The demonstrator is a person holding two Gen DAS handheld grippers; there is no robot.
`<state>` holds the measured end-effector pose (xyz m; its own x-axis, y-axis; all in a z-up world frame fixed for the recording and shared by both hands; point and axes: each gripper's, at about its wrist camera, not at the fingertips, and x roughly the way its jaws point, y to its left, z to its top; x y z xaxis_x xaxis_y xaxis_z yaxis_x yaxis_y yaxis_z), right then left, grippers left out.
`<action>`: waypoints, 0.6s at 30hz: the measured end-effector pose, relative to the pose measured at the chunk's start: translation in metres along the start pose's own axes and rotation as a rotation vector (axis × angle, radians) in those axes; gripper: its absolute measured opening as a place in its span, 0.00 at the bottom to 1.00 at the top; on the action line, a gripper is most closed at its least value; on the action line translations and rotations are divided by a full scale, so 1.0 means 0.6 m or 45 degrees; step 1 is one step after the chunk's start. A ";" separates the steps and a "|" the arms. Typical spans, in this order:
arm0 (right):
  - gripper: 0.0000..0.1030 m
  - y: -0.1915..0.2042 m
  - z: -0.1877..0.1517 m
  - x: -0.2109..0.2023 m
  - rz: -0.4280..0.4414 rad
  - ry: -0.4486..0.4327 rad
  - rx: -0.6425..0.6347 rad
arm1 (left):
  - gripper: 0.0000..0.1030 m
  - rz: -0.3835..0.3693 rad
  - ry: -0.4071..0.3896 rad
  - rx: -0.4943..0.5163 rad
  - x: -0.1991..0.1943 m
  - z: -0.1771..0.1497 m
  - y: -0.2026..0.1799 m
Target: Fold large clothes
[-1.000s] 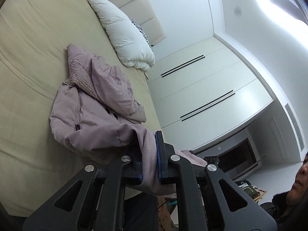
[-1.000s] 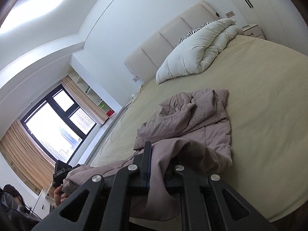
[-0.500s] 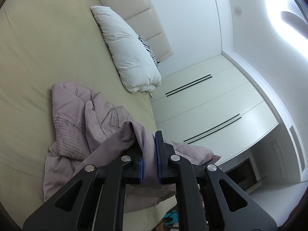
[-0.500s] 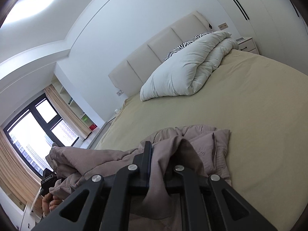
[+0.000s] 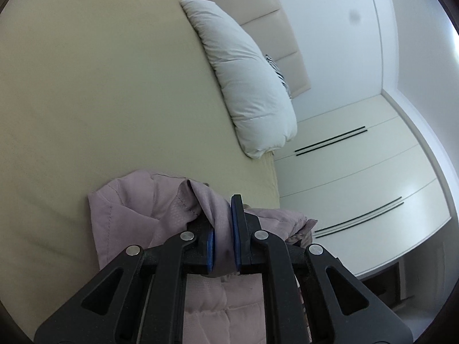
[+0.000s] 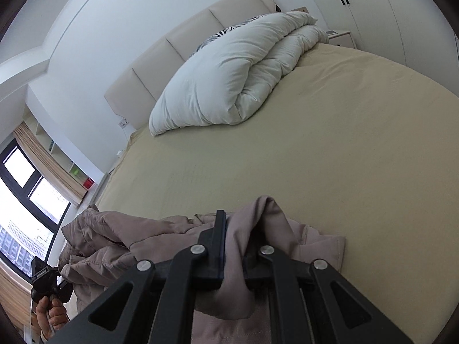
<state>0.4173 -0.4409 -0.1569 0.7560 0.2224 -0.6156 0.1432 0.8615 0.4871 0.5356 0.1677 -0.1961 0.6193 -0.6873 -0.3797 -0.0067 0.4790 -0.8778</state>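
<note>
Fabric is bunching between both sets of fingers: the left gripper (image 5: 223,230) is clamping a fold of the mauve jacket (image 5: 149,209), its blue pads pressing cloth from either side, and the right gripper (image 6: 233,246) is pinching another fold, its fingers closed tight on it.

Folding is looking barely begun, as far as these views are showing. No neat fold is lying anywhere; the jacket is sitting in a rumpled heap at the near edge of the bed (image 5: 86,86), spilling below and behind the fingers toward the person. Ahead of the fingers the sheet is lying bare up to the duvet (image 6: 229,77) by the headboard. Spreading the garment flat, laying in the sleeves and doubling the body all seem to be waiting.

In the right wrist view the jacket is stretching sideways, from a flat corner just right of the fingers across to a puffy mass far to the left, where the person's hand (image 6: 53,312) is gripping the other tool's handle. So its long axis is running across the fingers, roughly along the bed's near edge, not toward the headboard. Which end is collar and which is hem I cannot tell; the cloth is too crumpled.
</note>
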 end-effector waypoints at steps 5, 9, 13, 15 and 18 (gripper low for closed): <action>0.16 -0.034 0.001 0.062 -0.030 0.091 0.093 | 0.28 0.032 -0.063 -0.056 0.005 0.033 0.027; 0.52 -0.036 0.011 0.043 0.009 0.067 0.136 | 0.60 0.071 -0.207 -0.037 -0.060 0.044 0.021; 0.80 0.000 0.015 -0.010 -0.085 -0.059 0.056 | 0.60 0.135 -0.220 0.143 -0.092 0.016 -0.032; 0.79 0.032 0.005 -0.031 -0.086 -0.052 -0.038 | 0.60 0.196 -0.243 0.272 -0.099 -0.006 -0.068; 0.69 0.104 -0.039 -0.038 -0.093 0.028 -0.261 | 0.60 0.288 -0.231 0.466 -0.089 -0.046 -0.127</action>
<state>0.3942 -0.3818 -0.1269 0.7338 0.1643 -0.6592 0.0621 0.9500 0.3059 0.4814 0.1531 -0.1169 0.7615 -0.4524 -0.4642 0.0999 0.7895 -0.6056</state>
